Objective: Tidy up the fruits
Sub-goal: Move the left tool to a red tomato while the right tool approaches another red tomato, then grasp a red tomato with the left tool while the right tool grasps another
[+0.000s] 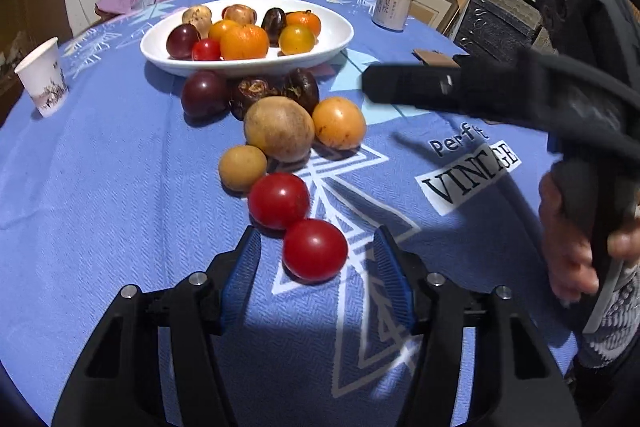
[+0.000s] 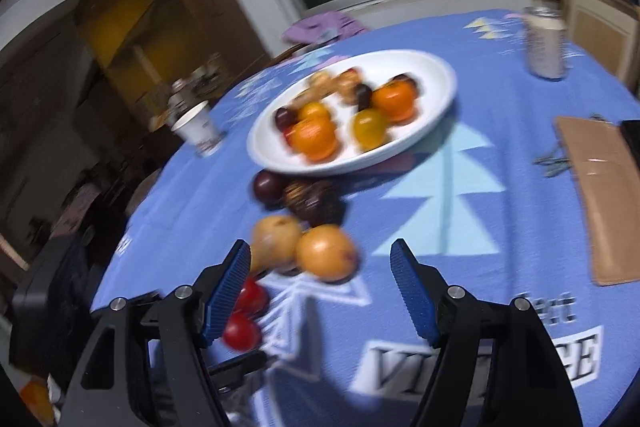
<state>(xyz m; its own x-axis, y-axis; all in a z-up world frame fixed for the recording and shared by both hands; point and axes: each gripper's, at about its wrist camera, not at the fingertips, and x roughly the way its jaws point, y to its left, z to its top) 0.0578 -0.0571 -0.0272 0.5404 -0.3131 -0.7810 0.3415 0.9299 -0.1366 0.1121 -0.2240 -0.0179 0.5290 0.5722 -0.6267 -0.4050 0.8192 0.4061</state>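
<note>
Left gripper (image 1: 316, 259) is spread wide around the near red tomato (image 1: 315, 249), pads not touching.
Right gripper (image 2: 320, 291) is held open just behind the orange fruit (image 2: 326, 251), plate (image 2: 436, 75) well beyond.

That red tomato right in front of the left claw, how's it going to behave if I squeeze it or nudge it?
The nearest red tomato looks round and glossy, so it will probably roll on the blue tablecloth if nudged. Its smooth skin may slip against the left claw; a hard squeeze could likely bruise it.
</note>
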